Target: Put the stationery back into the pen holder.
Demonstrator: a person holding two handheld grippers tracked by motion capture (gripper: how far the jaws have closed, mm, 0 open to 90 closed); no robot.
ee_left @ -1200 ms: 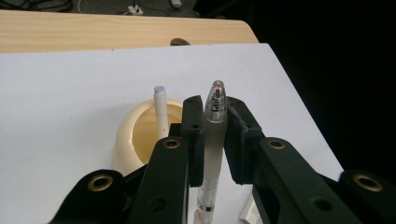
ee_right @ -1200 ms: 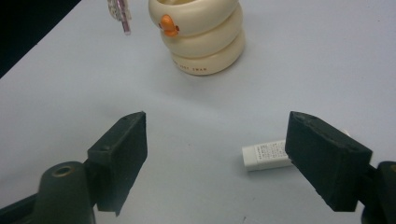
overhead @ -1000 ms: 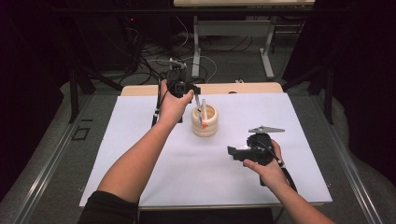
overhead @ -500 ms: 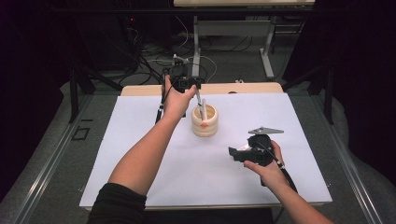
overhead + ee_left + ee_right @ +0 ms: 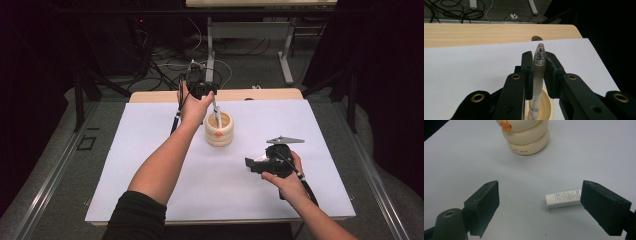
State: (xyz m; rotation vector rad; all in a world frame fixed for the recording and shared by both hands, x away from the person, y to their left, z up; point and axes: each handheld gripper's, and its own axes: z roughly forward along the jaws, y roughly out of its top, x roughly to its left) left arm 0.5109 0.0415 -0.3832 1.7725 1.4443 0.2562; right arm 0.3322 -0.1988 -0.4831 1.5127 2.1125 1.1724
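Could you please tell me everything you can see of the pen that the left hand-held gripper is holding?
The pen is a slim stick of frosted, translucent plastic with a clear rounded end cap, through which a small spring and a red dot show. It is clamped between the black pads of the left hand-held gripper, held upright. Its lower end reaches into the open top of the cream, ringed holder on the white table sheet. Whether it touches the bottom is hidden.

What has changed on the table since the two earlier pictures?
The left tool, shut on the pen, moved slightly toward the cream holder, and the pen's lower end now sits inside it. The right tool stayed open above the white sheet, with the white eraser lying between its jaws.
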